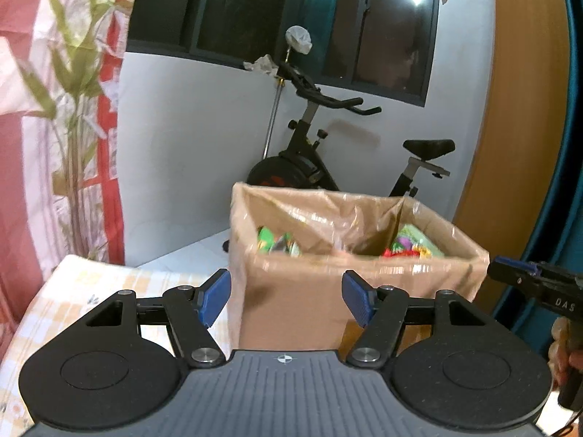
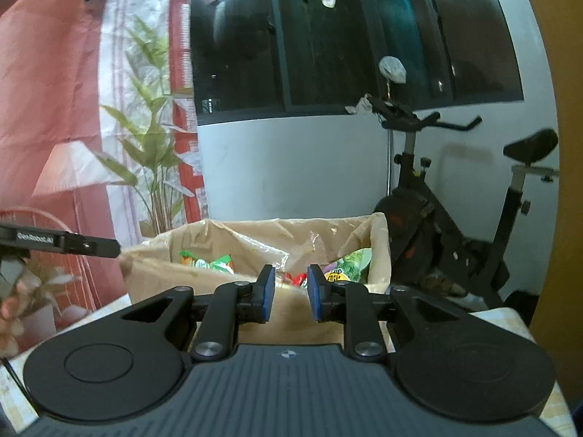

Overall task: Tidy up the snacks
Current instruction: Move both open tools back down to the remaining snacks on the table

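Observation:
A brown cardboard box (image 1: 291, 291) wrapped in clear tape stands on the table, split into two compartments. Green snack packets (image 1: 277, 242) lie in its left compartment, green and red ones (image 1: 411, 245) in its right. My left gripper (image 1: 288, 298) is open and empty, just short of the box's near wall. My right gripper (image 2: 289, 293) is open with a narrower gap and empty, level with the box (image 2: 153, 273) rim. Snack packets (image 2: 209, 262) show inside. The right gripper's tip (image 1: 524, 278) shows at the left wrist view's right edge.
A yellow checked cloth (image 1: 91, 298) covers the table under the box. A black exercise bike (image 1: 317, 153) stands behind it by a grey wall and dark window. A red and white curtain (image 1: 54, 127) hangs at left, a wooden panel (image 1: 521, 109) at right.

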Demonstrator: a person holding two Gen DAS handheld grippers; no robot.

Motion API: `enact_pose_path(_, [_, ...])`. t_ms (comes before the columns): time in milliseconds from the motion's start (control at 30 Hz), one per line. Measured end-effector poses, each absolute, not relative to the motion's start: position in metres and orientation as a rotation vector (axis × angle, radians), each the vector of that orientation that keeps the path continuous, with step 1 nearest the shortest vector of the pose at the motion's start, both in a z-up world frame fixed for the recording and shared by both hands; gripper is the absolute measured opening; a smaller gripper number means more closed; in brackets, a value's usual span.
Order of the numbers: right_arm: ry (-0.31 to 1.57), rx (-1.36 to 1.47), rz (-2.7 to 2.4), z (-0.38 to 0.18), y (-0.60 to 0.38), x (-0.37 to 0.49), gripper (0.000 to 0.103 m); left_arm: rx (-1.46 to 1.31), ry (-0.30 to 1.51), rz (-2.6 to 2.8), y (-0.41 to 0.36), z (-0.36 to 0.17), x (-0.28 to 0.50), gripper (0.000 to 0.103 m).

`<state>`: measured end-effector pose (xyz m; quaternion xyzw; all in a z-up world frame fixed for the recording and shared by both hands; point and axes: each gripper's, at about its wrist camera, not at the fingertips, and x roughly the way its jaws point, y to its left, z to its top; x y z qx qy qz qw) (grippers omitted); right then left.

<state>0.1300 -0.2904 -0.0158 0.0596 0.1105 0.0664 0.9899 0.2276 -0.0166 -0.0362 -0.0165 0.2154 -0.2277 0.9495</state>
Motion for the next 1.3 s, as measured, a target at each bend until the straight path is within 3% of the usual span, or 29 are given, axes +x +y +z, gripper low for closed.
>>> enact_pose_path(100, [0.231,0.087,0.157,-0.022,-0.286,0.123,0.033,-0.06,0.461,-0.442,-0.009,-0.05,0.217,0.069])
enact_pose_path(733, [0.554,-0.027,0.262,-0.122,-0.272,0.138,0.036,-0.088,0.674,-0.423,-0.022,-0.12,0.211,0.064])
enact_pose_path(833, [0.625,-0.075,0.302,-0.141,-0.267,0.148,0.047,-0.093,0.688,-0.416,-0.019,-0.124,0.212,0.064])
enact_pose_path(900, [0.674,-0.131,0.326,-0.152,-0.264,0.153,0.063,-0.093,0.69,-0.412,-0.019,-0.125,0.211,0.064])
enact_pose_path(1100, [0.734,-0.266,0.411,-0.17,-0.261,0.165,0.076,-0.099,0.707,-0.396,-0.019,-0.129,0.209,0.064])
enact_pose_path(1300, [0.747,-0.274,0.479,-0.174,-0.261,0.185,0.081,-0.101,0.712,-0.388,-0.017,-0.13,0.208,0.064])
